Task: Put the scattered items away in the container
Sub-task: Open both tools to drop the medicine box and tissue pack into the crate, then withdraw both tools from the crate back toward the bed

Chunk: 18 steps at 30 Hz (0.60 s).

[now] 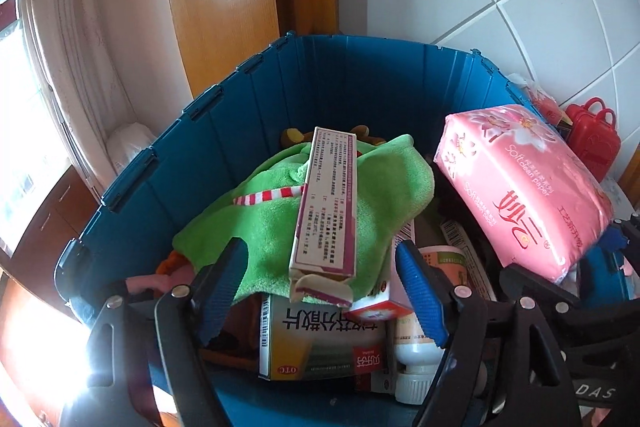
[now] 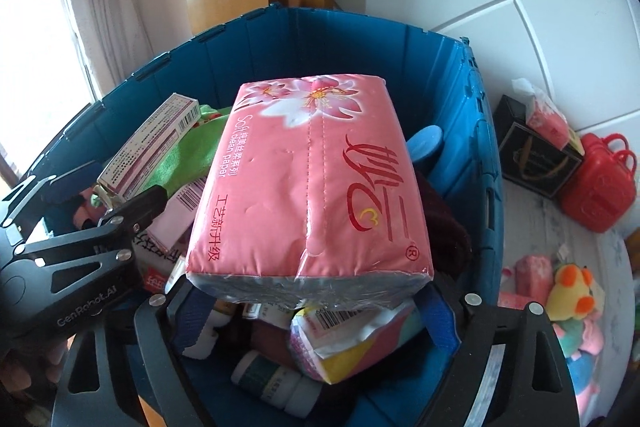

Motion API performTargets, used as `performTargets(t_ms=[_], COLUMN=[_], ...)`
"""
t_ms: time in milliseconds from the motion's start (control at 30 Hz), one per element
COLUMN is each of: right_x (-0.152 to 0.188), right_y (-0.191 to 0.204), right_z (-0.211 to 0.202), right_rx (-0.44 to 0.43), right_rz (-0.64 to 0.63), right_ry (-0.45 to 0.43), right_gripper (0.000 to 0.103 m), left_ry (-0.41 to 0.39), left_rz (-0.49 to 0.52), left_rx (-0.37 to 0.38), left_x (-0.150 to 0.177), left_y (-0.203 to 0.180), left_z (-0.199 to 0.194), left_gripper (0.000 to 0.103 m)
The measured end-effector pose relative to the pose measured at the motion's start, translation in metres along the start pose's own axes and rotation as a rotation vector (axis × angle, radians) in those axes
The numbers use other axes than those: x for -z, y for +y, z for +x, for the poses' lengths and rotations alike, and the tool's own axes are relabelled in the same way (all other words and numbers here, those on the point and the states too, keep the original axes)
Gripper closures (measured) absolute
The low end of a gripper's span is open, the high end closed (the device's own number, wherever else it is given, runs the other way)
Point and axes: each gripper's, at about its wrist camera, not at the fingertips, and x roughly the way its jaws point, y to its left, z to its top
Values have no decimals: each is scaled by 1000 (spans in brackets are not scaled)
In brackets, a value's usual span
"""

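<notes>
**Both grippers open over the filled blue bin**

From the left wrist we look down into the deep blue plastic container (image 1: 328, 95). Our left gripper (image 1: 320, 291) stands wide, its blue-padded fingers (image 1: 420, 291) apart and pressing on nothing. Between and just ahead of the fingers a long white-and-purple cardboard medicine box (image 1: 326, 203) lies free on a crumpled bright green fleece cloth (image 1: 360, 203), its torn flap nearest us. Below the gripper, close in, a green-and-white carton with large printed characters (image 1: 320, 343) lies flat, with a white squeeze tube (image 1: 416, 359) just to its right. Ahead and to the right, a pink plastic-wrapped pack of tissue paper (image 1: 520, 187) rests tilted on the pile, and the black frame of our right gripper (image 1: 560, 307) shows beneath its near end. Beyond the container's right wall stands a small red plastic suitcase-shaped toy (image 1: 592, 139).

From the right wrist, the pink tissue pack (image 2: 312, 179) fills the middle, lying on top of the heap inside the container (image 2: 460, 115). Our right gripper (image 2: 312, 323) is spread wide; the fingers (image 2: 440, 323) flank the pack's near end, sitting lower than it, and we cannot tell whether they touch it. Under the pack a torn colourful paper packet (image 2: 352, 343) and a small white bottle (image 2: 272, 379) lie near us. To the left we see the left gripper (image 2: 72, 211), open beside the long medicine box (image 2: 148, 147). Outside to the right sit a black gift box (image 2: 532, 155), the red toy case (image 2: 600, 187) and a yellow plush duck (image 2: 572, 291).
</notes>
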Motion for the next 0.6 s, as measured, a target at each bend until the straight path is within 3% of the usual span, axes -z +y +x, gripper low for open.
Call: performTargets(t_ms=[200,600], right_x=[10,38], right_y=[-1,-26], right_z=[-16,-93], right_rx=[16,23], right_rz=[-10,-8], right_ry=[-43,-261], right_gripper=[0,0], left_ry=[-60,-204], left_rz=[-30,-63], left_rx=[-17,7], left_x=[8,24], left_y=[4,-9], left_z=[-24,-81], left_gripper=[27,27])
